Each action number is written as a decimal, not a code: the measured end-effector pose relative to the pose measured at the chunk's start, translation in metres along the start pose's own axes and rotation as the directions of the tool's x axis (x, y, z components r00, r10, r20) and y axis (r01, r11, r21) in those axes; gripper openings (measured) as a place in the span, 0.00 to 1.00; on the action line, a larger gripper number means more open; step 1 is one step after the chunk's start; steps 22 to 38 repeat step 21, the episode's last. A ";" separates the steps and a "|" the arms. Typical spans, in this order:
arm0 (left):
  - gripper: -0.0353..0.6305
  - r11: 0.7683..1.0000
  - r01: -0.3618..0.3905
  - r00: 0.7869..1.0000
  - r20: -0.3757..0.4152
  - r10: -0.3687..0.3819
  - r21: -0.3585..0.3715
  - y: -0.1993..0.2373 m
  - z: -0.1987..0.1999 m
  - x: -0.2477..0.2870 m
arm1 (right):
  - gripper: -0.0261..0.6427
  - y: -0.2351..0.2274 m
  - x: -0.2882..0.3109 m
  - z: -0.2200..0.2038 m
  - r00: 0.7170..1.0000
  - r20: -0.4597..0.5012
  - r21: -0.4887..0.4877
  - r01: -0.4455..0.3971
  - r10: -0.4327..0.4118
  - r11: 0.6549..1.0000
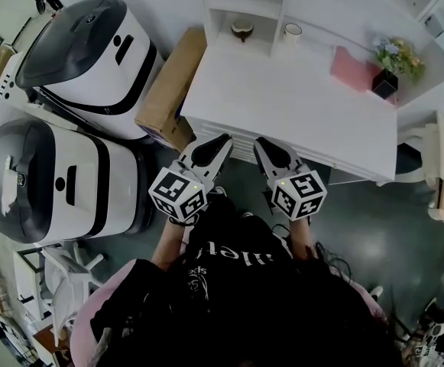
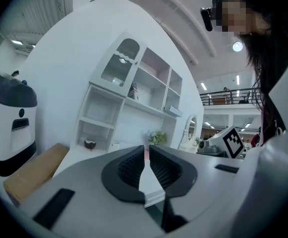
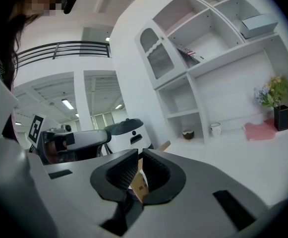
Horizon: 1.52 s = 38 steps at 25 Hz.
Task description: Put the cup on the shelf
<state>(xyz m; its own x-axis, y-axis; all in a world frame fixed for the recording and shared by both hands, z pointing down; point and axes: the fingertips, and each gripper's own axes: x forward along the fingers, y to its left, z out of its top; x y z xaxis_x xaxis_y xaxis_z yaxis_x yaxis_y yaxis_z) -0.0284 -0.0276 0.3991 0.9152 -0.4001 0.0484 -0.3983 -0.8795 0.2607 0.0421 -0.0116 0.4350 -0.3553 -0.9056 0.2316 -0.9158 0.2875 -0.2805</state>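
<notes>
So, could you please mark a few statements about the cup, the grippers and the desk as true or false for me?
1. The white cup stands on the desk, held by neither gripper. True.
2. The left gripper is clamped on the cup. False: its jaws are together with nothing between them.
3. The pink cloth lies left of the cup in the head view. False: it lies to the cup's right, beside the flower vase.
4. A cardboard box sits by the desk's left edge. True.
5. The right gripper holds nothing. True.
</notes>
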 end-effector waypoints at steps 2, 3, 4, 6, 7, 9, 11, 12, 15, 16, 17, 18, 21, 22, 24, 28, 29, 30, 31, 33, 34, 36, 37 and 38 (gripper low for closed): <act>0.12 1.000 -0.001 1.000 0.001 0.001 -0.005 0.000 0.000 0.000 | 0.13 0.001 0.000 0.000 1.000 -0.001 -0.003 -0.005 0.005 1.000; 0.12 1.000 0.000 1.000 0.002 0.000 -0.007 -0.001 0.000 0.001 | 0.13 0.001 0.000 0.001 1.000 0.000 -0.005 -0.007 0.007 1.000; 0.12 1.000 0.001 1.000 0.002 -0.001 -0.006 -0.001 0.001 0.002 | 0.13 0.001 0.000 0.002 1.000 0.000 -0.006 -0.008 0.008 1.000; 0.12 1.000 0.005 1.000 0.002 -0.005 -0.002 -0.002 0.002 0.003 | 0.13 0.000 0.000 0.003 1.000 0.002 -0.008 -0.006 0.006 1.000; 0.12 1.000 0.007 1.000 0.001 -0.007 0.000 -0.002 0.002 0.003 | 0.13 0.000 0.000 0.003 1.000 0.003 -0.008 -0.004 0.004 1.000; 0.12 1.000 0.008 1.000 -0.002 -0.008 -0.001 -0.001 0.001 0.003 | 0.13 -0.001 0.001 0.003 1.000 0.002 -0.008 -0.001 0.001 1.000; 0.12 1.000 0.007 1.000 -0.005 -0.007 -0.006 0.001 0.001 0.003 | 0.13 -0.001 0.002 0.002 1.000 -0.001 -0.007 0.001 -0.001 1.000; 0.12 1.000 0.007 1.000 -0.007 -0.007 -0.009 0.002 0.001 0.004 | 0.13 -0.002 0.003 0.002 1.000 -0.002 -0.006 0.002 -0.002 1.000; 0.12 1.000 0.006 1.000 -0.009 -0.006 -0.018 0.006 0.000 0.006 | 0.13 -0.004 0.006 0.002 1.000 -0.006 -0.005 0.004 -0.004 1.000; 0.12 1.000 0.006 1.000 -0.010 -0.007 -0.020 0.008 0.000 0.007 | 0.13 -0.005 0.007 0.002 1.000 -0.006 -0.006 0.006 -0.006 1.000; 0.12 1.000 0.007 1.000 -0.010 -0.007 -0.022 0.009 0.000 0.008 | 0.13 -0.006 0.008 0.002 1.000 -0.006 -0.007 0.008 -0.008 1.000; 0.12 1.000 0.007 1.000 -0.011 -0.007 -0.024 0.011 0.000 0.008 | 0.13 -0.007 0.010 0.003 1.000 -0.006 -0.008 0.009 -0.009 1.000; 0.12 1.000 0.006 1.000 -0.012 -0.006 -0.029 0.016 0.000 0.009 | 0.13 -0.007 0.014 0.004 1.000 -0.006 -0.008 0.011 -0.011 1.000; 0.12 1.000 0.006 1.000 -0.012 -0.006 -0.029 0.016 0.000 0.009 | 0.13 -0.007 0.014 0.004 1.000 -0.006 -0.008 0.011 -0.011 1.000; 0.12 1.000 0.006 1.000 -0.012 -0.006 -0.029 0.016 0.000 0.009 | 0.13 -0.007 0.014 0.004 1.000 -0.006 -0.008 0.011 -0.011 1.000; 0.12 1.000 0.006 1.000 -0.012 -0.006 -0.029 0.016 0.000 0.009 | 0.13 -0.007 0.014 0.004 1.000 -0.006 -0.008 0.011 -0.011 1.000; 0.12 1.000 0.006 1.000 -0.012 -0.006 -0.029 0.016 0.000 0.009 | 0.13 -0.007 0.014 0.004 1.000 -0.006 -0.008 0.011 -0.011 1.000; 0.12 1.000 0.006 1.000 -0.012 -0.006 -0.029 0.016 0.000 0.009 | 0.13 -0.007 0.014 0.004 1.000 -0.006 -0.008 0.011 -0.011 1.000; 0.12 1.000 0.006 1.000 -0.012 -0.006 -0.029 0.016 0.000 0.009 | 0.13 -0.007 0.014 0.004 1.000 -0.006 -0.008 0.011 -0.011 1.000; 0.12 1.000 0.006 1.000 -0.012 -0.006 -0.029 0.016 0.000 0.009 | 0.13 -0.007 0.014 0.004 1.000 -0.006 -0.008 0.011 -0.011 1.000; 0.12 1.000 0.006 1.000 -0.012 -0.006 -0.029 0.016 0.000 0.009 | 0.13 -0.007 0.014 0.004 1.000 -0.006 -0.008 0.011 -0.011 1.000; 0.12 1.000 0.006 1.000 -0.012 -0.006 -0.029 0.016 0.000 0.009 | 0.13 -0.007 0.014 0.004 1.000 -0.006 -0.008 0.011 -0.011 1.000; 0.12 1.000 0.006 1.000 -0.012 -0.006 -0.029 0.016 0.000 0.009 | 0.13 -0.007 0.014 0.004 1.000 -0.006 -0.008 0.011 -0.011 1.000; 0.12 1.000 0.006 1.000 -0.012 -0.006 -0.029 0.016 0.000 0.009 | 0.13 -0.007 0.014 0.004 1.000 -0.006 -0.008 0.011 -0.011 1.000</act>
